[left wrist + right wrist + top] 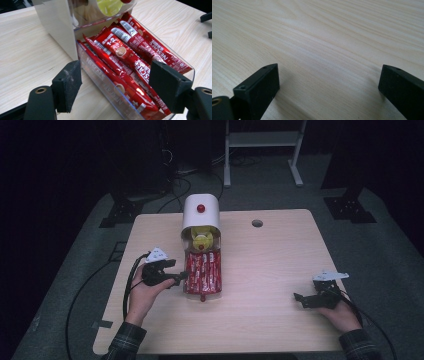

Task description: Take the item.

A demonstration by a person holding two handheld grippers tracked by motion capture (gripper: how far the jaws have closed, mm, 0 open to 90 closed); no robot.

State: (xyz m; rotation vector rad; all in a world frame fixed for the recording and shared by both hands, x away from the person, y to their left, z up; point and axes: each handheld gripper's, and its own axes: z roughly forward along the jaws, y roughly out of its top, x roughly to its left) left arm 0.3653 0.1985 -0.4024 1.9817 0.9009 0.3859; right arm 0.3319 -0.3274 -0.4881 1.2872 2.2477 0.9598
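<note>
**Left gripper at the sachet drawer, right gripper idle on the table**

High view: the white dispenser (200,210) stands at 12 o'clock of the table (265,285), its clear drawer (202,292) pulled out toward the person and packed with red sachets (202,270). The left gripper (181,277) meets the drawer's side from 9 o'clock. The right gripper (299,298) sits well apart, at 4 o'clock.

Left gripper view: the left gripper's (113,82) jaws stand apart, straddling the drawer's (100,75) near corner; its pads are not pressing on the wall. The sachets (125,55) lie lengthwise inside.

Right gripper view: the right gripper's (328,82) jaws stand wide apart, over bare wood (317,37).
</note>
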